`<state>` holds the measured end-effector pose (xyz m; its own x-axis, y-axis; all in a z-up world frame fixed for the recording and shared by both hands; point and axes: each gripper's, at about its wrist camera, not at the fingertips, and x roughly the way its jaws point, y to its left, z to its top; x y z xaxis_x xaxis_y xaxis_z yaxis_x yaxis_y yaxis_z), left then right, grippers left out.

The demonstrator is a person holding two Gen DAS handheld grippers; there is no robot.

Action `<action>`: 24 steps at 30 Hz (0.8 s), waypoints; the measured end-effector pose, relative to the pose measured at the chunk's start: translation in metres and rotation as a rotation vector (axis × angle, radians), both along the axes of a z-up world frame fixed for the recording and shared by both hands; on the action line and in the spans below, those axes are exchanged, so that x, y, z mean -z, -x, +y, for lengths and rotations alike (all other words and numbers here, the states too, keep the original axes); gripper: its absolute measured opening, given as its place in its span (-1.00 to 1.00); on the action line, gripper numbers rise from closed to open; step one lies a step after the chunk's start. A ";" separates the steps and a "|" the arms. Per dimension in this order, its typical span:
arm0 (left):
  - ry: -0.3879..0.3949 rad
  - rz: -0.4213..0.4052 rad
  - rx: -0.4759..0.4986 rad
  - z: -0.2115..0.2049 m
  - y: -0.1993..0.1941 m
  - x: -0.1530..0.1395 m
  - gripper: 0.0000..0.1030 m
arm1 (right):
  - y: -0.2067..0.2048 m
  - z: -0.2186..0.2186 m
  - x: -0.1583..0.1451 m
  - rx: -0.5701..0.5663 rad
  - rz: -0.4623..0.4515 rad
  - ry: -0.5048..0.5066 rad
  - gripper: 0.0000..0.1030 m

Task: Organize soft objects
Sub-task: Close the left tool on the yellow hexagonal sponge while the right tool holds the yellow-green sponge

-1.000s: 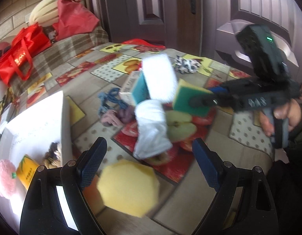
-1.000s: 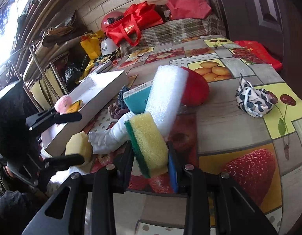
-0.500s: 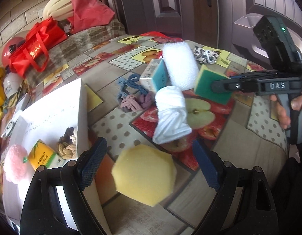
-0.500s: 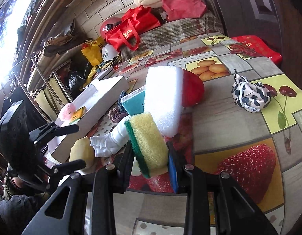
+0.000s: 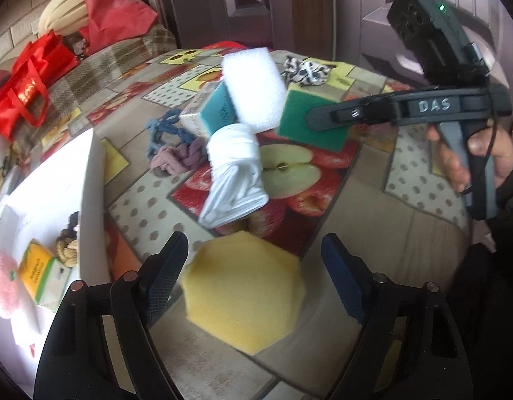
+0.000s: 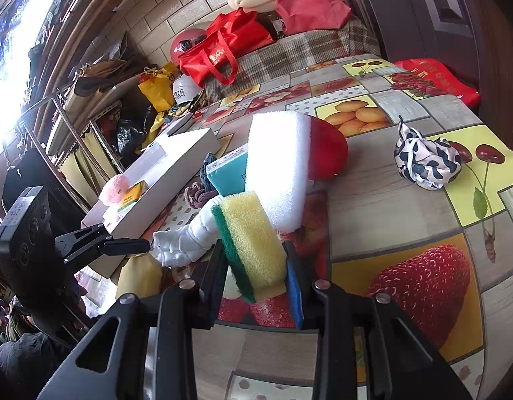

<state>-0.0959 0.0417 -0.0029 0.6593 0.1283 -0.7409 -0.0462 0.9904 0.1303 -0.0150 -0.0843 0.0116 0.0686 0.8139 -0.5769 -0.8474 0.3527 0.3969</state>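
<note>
The right gripper [image 6: 253,276] is clamped on a yellow rectangular sponge with a green scouring face [image 6: 250,243], holding it clear of the fruit-patterned oilcloth table [image 6: 389,206]; in the left wrist view the same sponge [image 5: 309,123] shows its green face, pinched in that gripper's dark fingers [image 5: 349,115] above the printed apple. The left gripper [image 5: 253,276] has its jaws closing around a yellow many-sided foam sponge [image 5: 243,296] that lies on the table between them, the left pad close against its edge and the right pad apart from it. Just beyond lies a rolled white cloth [image 5: 233,173], and behind it a thick white foam block [image 5: 253,90] leans on a teal and white carton [image 5: 210,113], with blue and mauve knotted fabric rings [image 5: 173,146] beside them. A black-and-white patterned scrunchie [image 5: 306,70] sits farther back. To the left stands an open white cardboard box [image 5: 90,180] holding a pink fluffy pompom [image 5: 1,286], a yellow tissue packet [image 5: 40,276] and a braided tan ring [image 5: 66,243].
</note>
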 end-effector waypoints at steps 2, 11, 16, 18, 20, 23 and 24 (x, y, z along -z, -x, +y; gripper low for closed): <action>0.005 -0.006 -0.018 0.003 0.002 -0.001 0.61 | 0.000 0.000 0.000 0.000 0.001 0.000 -0.36; 0.015 0.043 0.023 0.001 0.000 0.008 0.19 | 0.002 0.000 0.001 -0.003 -0.007 -0.004 -0.37; 0.009 -0.042 0.009 0.002 0.009 -0.003 0.16 | 0.013 -0.010 -0.006 -0.049 -0.035 -0.094 -0.38; 0.016 -0.095 -0.002 0.006 0.015 -0.009 0.16 | 0.013 -0.010 -0.007 -0.048 -0.039 -0.107 -0.38; 0.020 -0.159 -0.010 0.008 0.025 -0.017 0.16 | 0.015 -0.010 -0.007 -0.038 -0.037 -0.111 -0.38; 0.012 -0.271 -0.038 0.013 0.043 -0.030 0.16 | 0.020 -0.009 -0.009 -0.032 -0.041 -0.121 -0.38; 0.006 -0.301 -0.051 0.016 0.048 -0.033 0.16 | 0.022 -0.008 -0.009 -0.029 -0.044 -0.123 -0.38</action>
